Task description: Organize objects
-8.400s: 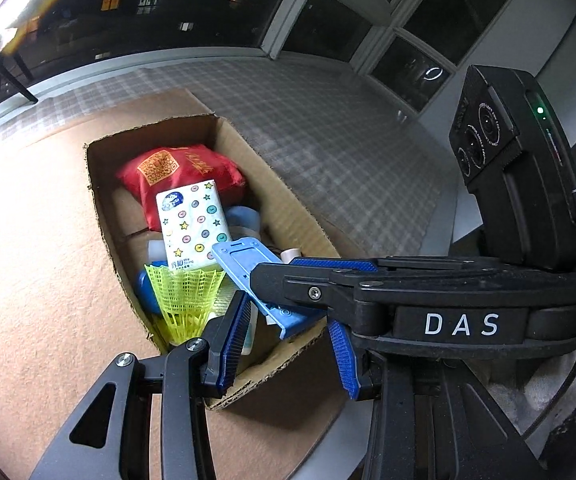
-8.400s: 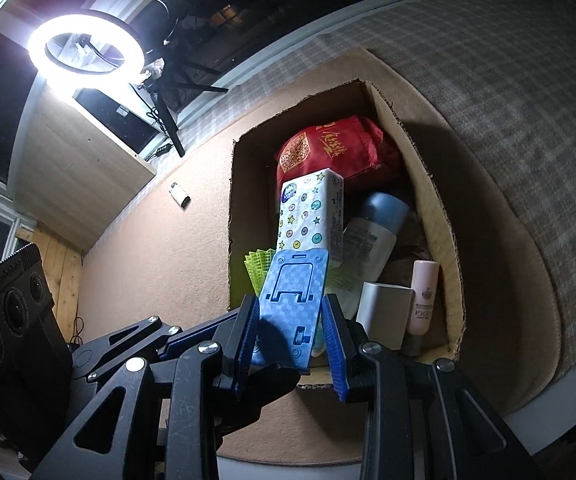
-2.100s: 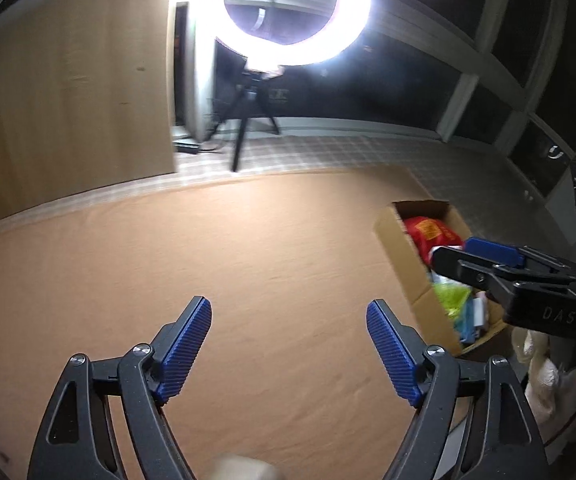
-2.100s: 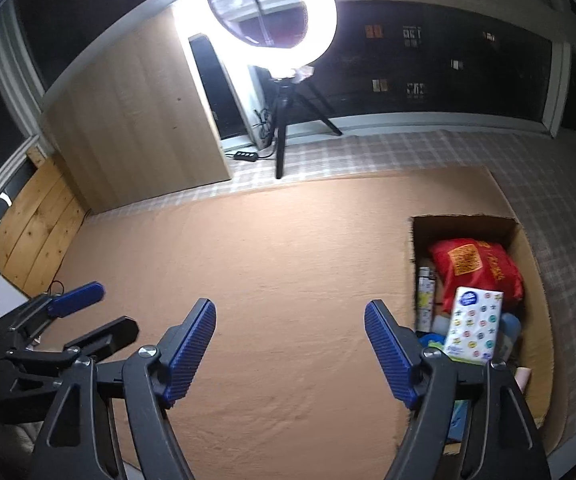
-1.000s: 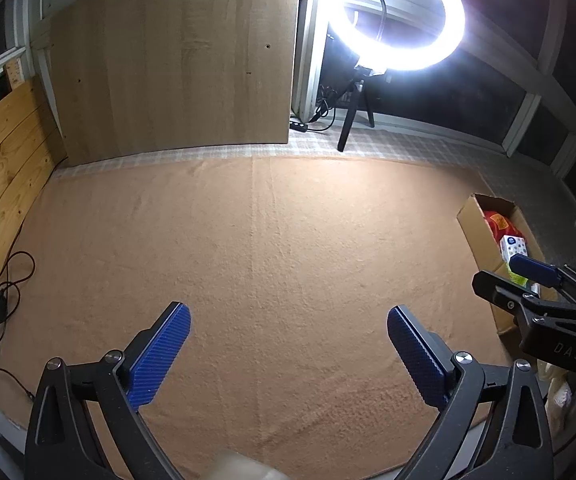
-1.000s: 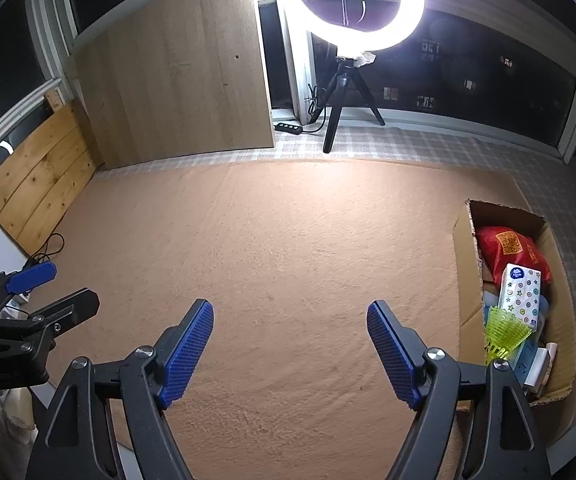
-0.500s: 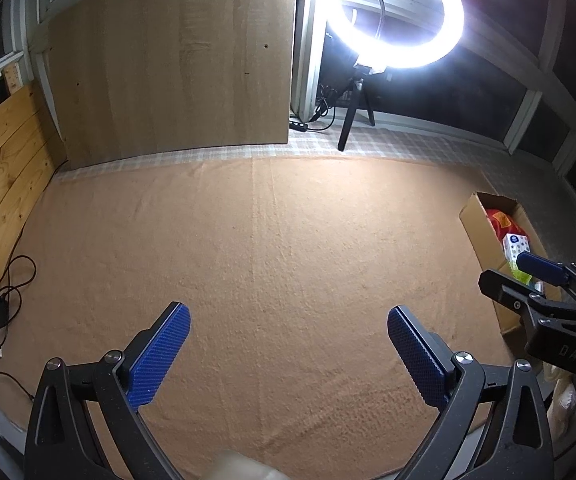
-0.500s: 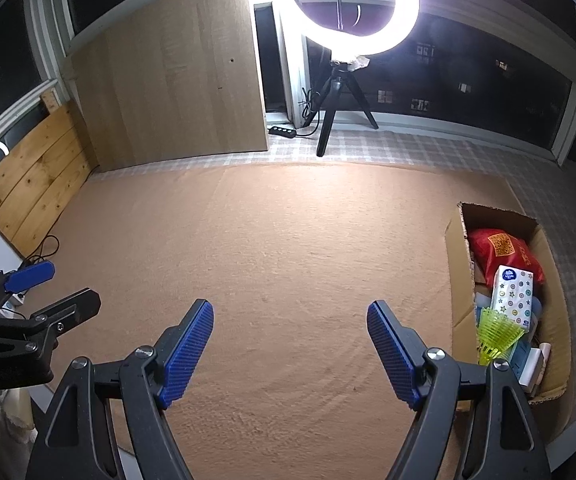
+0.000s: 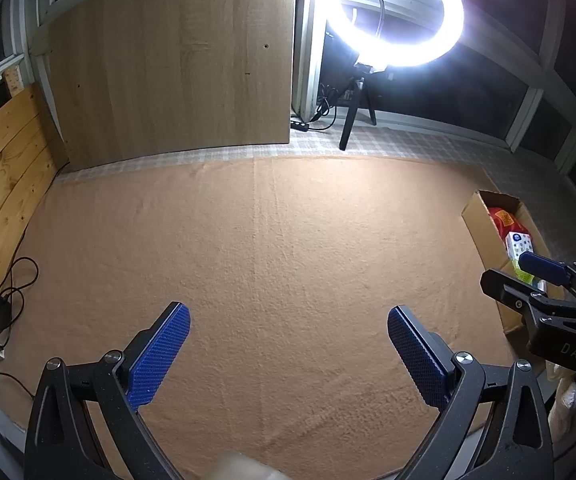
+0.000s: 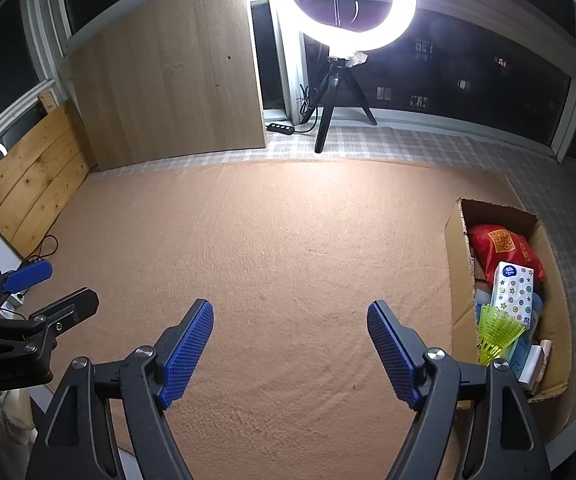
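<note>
You had pulled both grippers back from the cardboard box [image 10: 458, 264]; it sat at three o'clock, packed with the tissue pack [image 10: 514, 294] and shuttlecock [image 10: 498, 330]. Your left gripper [image 9: 288, 354] and right gripper [image 10: 290, 346] gaped wide, empty. Careless swings rightward could have clipped the box wall.

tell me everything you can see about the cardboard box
The cardboard box is plain brown corrugated card, open at the top with rough cut edges, and sits on the tan carpet at its right edge, beside the checked flooring. It is packed: a red bag at the far end, a white tissue pack with coloured dots leaning on it, a yellow-green shuttlecock nearer, and blue and white items underneath. Neither pair of tongs touches it.
</note>
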### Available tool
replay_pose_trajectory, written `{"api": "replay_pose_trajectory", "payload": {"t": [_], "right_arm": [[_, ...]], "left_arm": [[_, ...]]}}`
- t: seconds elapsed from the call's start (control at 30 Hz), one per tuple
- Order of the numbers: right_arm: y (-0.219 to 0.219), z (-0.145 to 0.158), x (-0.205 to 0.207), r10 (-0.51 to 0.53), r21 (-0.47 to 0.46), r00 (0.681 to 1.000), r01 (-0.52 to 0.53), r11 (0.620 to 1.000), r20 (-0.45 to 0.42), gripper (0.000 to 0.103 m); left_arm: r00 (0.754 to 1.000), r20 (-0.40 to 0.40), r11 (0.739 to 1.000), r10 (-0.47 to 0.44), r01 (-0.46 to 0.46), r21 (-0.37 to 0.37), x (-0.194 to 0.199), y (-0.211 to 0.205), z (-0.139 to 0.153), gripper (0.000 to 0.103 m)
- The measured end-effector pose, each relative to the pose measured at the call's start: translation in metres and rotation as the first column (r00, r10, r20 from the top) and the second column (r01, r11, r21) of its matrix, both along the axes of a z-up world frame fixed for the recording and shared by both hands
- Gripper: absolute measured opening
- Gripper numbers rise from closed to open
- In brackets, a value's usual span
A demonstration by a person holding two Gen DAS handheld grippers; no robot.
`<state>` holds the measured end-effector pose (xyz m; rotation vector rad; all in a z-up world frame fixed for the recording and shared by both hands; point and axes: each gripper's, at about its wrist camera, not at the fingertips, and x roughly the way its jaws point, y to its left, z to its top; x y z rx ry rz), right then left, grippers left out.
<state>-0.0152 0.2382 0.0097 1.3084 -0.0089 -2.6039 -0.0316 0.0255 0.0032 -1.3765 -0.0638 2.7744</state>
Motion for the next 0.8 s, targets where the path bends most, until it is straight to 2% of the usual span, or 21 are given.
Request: {"api": "replay_pose_trajectory", "payload": {"t": [0.8], "right_arm": [[-0.001, -0.009, -0.011, -0.011, -0.018, 0.999, 0.012, 1.000, 0.040, 0.076]], "left_arm": [[1.000, 0.020, 1.000, -0.002, 0.002, -0.005, -0.008, -0.002, -0.005, 0.101]]}}
